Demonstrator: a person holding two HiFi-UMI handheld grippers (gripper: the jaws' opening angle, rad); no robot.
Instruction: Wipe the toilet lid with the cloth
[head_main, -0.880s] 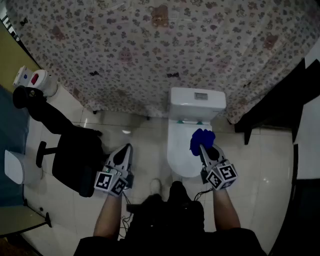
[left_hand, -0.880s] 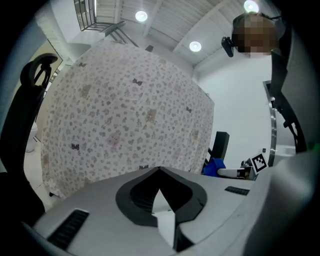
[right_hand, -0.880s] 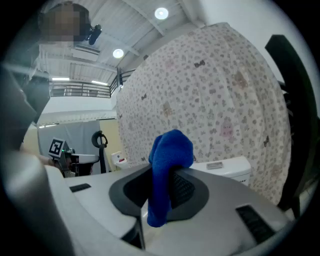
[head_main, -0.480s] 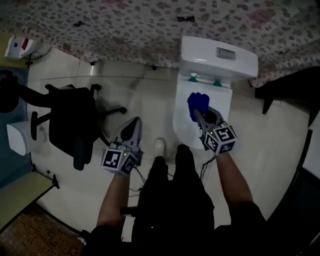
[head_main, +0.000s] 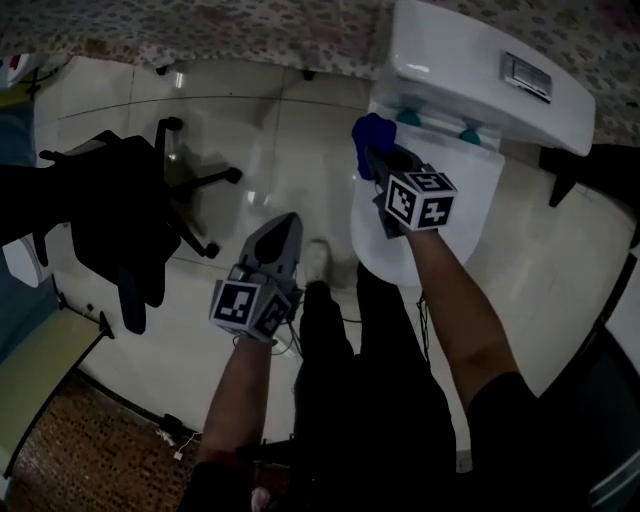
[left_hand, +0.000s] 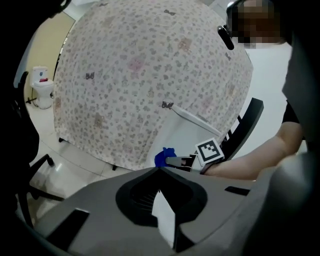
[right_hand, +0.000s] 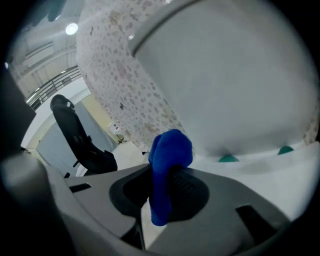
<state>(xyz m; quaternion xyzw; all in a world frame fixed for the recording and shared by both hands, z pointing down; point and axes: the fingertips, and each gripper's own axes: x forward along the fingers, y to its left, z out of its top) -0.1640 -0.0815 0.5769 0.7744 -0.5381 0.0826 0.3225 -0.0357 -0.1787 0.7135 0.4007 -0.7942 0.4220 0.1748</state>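
The head view was dim and murky, darkest toward its lower corners. The pale floor tiles (head_main: 270, 140) gave a soft sheen, and the office chair (head_main: 115, 225) cast a faint shadow on them. Both gripper views bulged fisheye-wise, with black edges. A ceiling lamp (right_hand: 71, 29) glared in the right gripper view, where the close cloth (right_hand: 167, 170) looked soft.

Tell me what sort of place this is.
Probably a staged bathroom corner: a white toilet on a tiled floor, yet a floral sheet hangs behind it and an office chair stands beside.
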